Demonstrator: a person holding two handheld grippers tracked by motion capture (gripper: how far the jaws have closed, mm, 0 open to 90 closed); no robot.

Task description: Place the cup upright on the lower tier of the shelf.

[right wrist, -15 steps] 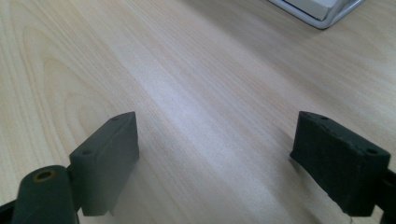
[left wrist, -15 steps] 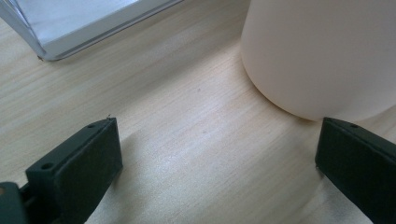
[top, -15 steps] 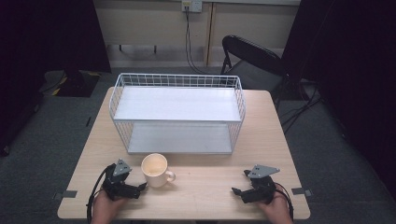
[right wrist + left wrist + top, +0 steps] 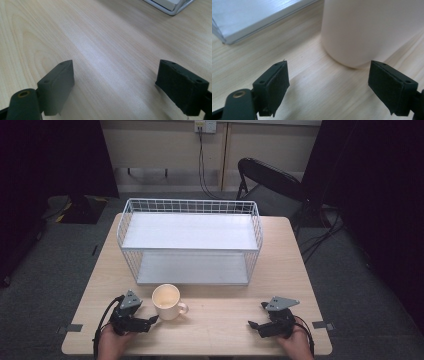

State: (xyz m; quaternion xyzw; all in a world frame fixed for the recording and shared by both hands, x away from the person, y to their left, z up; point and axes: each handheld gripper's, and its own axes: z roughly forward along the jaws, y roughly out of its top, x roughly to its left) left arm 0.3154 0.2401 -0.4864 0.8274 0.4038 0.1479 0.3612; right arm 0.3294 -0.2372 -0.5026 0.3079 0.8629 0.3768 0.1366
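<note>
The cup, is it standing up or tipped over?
Standing up. The cup sits on its base on the table, its round open mouth facing up.

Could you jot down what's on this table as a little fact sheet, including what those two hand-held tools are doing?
Table: light wood
Mug: cream, upright, handle toward the right tool
Rack: white wire, two shelves, behind the mug
Left tool: jaws open, just short of the mug, not touching
Right tool: jaws open, nothing between them

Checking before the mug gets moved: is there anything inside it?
From the high view, the mug looks empty, with a pale bare inside. Its near inner wall is hidden by the rim. It stands upright on the table.
</note>
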